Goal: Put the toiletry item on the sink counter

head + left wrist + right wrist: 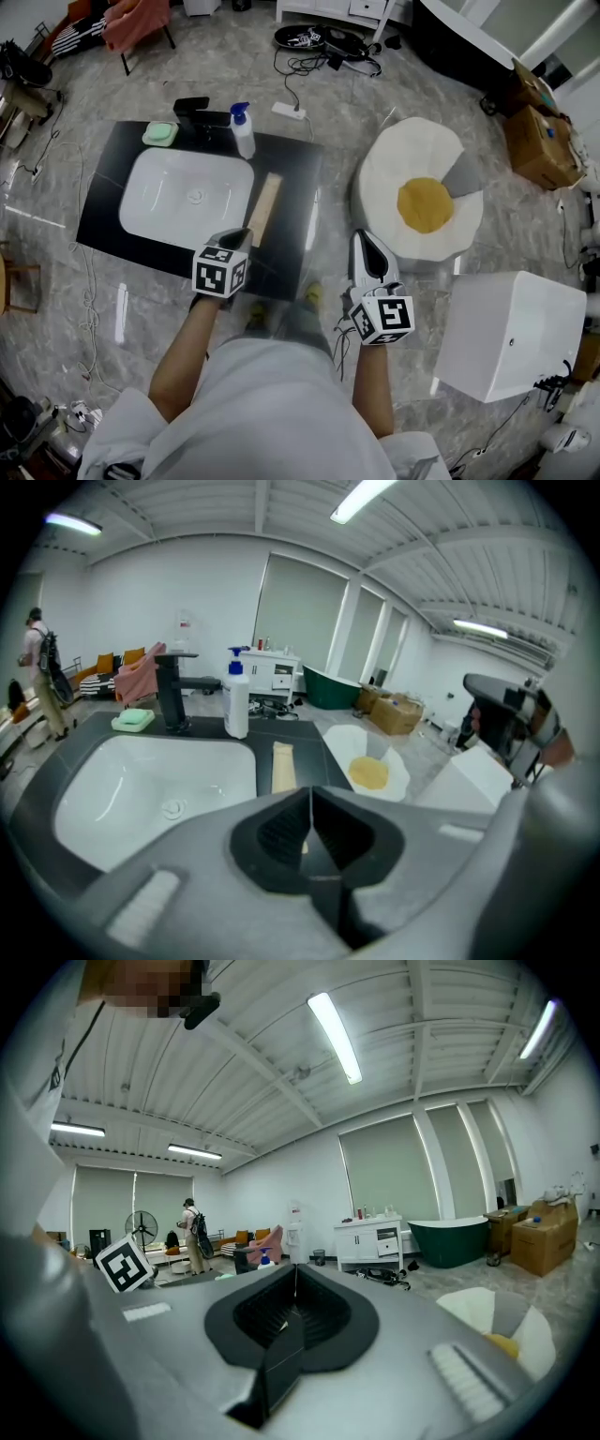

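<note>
White coat (281, 412), bare forearms (183, 361) reaching out of it: one person, a gripper in each hand.

Left gripper (236, 236) (309, 797): jaws pressed together, nothing between them; tip over the near edge of the counter (112, 202).

Right gripper (360, 236) (295, 1274): jaws likewise together and empty; held over the floor, right of the counter and well apart from the left gripper.

Tube (263, 210) (282, 766), beige, long: lies flat on the counter just ahead of the left gripper's tip, between the basin and the counter's right edge; whether it touches the jaws cannot be told.

Basin (187, 197) (150, 789), white: set in the counter, ahead and left of the left gripper.

Cushion (422, 202) (367, 761), egg-shaped, white with yellow centre: on the floor ahead and right of the right gripper.

Box (511, 333), white: right of the right gripper, well apart.

Bottle (243, 131) (235, 700), blue-topped, upright; black faucet (202, 112) (172, 691); green soap dish (160, 133) (133, 720): along the counter's far edge, beyond the basin.

Cartons (539, 141), brown: far right.

Second person (37, 667) (195, 1237): standing far off, left of both grippers.
</note>
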